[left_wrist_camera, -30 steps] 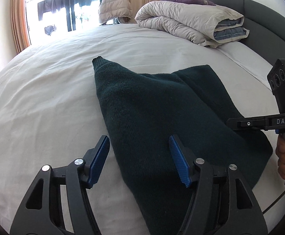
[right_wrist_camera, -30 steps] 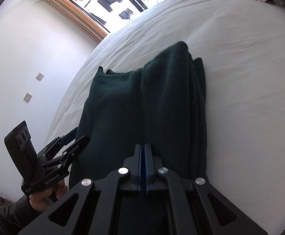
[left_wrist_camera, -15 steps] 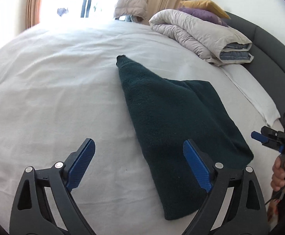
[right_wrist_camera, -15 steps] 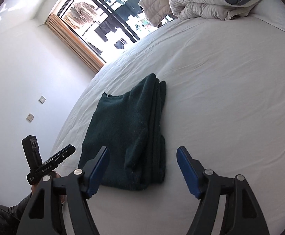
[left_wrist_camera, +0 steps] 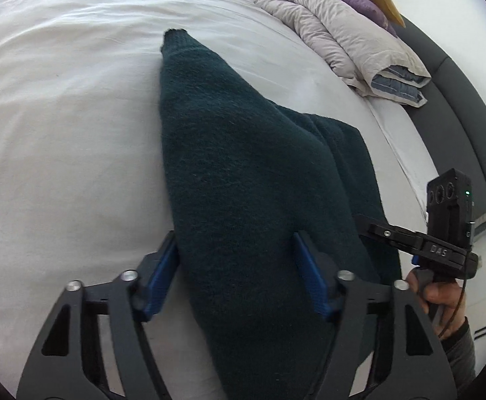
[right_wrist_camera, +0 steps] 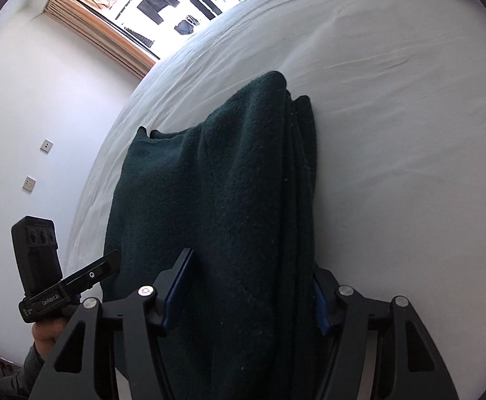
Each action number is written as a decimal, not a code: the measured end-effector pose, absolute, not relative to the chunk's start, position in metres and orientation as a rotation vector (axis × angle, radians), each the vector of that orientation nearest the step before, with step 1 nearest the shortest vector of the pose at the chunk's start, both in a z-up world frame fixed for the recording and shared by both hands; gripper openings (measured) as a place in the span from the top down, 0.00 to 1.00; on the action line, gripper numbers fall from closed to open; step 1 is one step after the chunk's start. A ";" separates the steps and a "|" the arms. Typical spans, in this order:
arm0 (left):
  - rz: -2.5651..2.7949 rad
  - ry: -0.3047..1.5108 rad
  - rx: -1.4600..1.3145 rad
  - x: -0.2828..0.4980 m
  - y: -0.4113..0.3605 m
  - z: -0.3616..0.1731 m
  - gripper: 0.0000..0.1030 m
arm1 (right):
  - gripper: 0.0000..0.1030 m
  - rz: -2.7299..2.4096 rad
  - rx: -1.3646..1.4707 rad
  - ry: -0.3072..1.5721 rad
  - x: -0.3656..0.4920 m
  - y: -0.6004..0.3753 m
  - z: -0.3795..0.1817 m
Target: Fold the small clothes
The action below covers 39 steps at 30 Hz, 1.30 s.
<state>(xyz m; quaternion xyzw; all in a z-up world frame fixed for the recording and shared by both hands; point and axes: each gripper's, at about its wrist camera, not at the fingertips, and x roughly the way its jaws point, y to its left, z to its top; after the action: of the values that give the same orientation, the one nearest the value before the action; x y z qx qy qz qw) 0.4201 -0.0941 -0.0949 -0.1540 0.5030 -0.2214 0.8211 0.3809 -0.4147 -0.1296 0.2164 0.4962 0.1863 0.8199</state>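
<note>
Both the left gripper [left_wrist_camera: 237,271] and right gripper [right_wrist_camera: 251,291] stand wide astride the folded sweater's [left_wrist_camera: 243,166] near edge, so the next move looks like closing for another fold.

Both grippers sit closer than half a second ago. The left gripper [left_wrist_camera: 236,271] and right gripper [right_wrist_camera: 253,288] now straddle the sweater's [left_wrist_camera: 243,173] near edge, jaws apart.

Bright daylight from the window [right_wrist_camera: 162,10] blows out, fisheye edges bend, corners perhaps slightly soft.

The folded garment [left_wrist_camera: 243,183] lies on the bed [left_wrist_camera: 59,116], bedding [left_wrist_camera: 343,40] piled behind to its right.
</note>
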 end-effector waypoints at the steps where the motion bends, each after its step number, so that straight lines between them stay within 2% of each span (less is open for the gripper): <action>1: -0.462 1.068 -0.316 0.421 -0.098 -0.094 0.42 | 0.46 0.394 0.464 1.055 0.380 -0.415 -0.131; 9: -0.461 1.042 -0.241 0.419 -0.115 -0.083 0.59 | 0.63 0.362 0.458 1.016 0.363 -0.413 -0.133; 11: -0.463 1.032 -0.240 0.417 -0.114 -0.079 0.64 | 0.69 0.328 0.390 1.009 0.357 -0.403 -0.126; 14: -0.476 1.020 -0.256 0.407 -0.103 -0.066 0.68 | 0.72 0.289 0.291 0.986 0.343 -0.381 -0.106; 21: -0.449 0.974 -0.287 0.345 -0.028 -0.025 0.68 | 0.73 0.400 0.222 0.962 0.281 -0.314 -0.066; 29: -0.339 0.924 -0.278 0.250 0.097 0.001 0.69 | 0.73 0.590 0.264 0.969 0.205 -0.212 -0.059; 33: -0.308 0.927 -0.273 0.204 0.142 -0.010 0.69 | 0.73 0.637 0.325 0.995 0.180 -0.189 -0.075; 37: -0.306 0.961 -0.307 0.184 0.166 -0.055 0.68 | 0.73 0.605 0.366 1.035 0.166 -0.191 -0.104; 39: -0.327 0.913 -0.360 0.181 0.173 -0.072 0.64 | 0.73 0.608 0.447 1.026 0.163 -0.203 -0.120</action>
<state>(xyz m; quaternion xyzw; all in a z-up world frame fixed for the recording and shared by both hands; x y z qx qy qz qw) 0.1812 0.1734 -0.0715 -0.1721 0.4364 -0.1561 0.8692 0.1635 -0.2030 -0.1204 0.2088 0.4791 0.2840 0.8039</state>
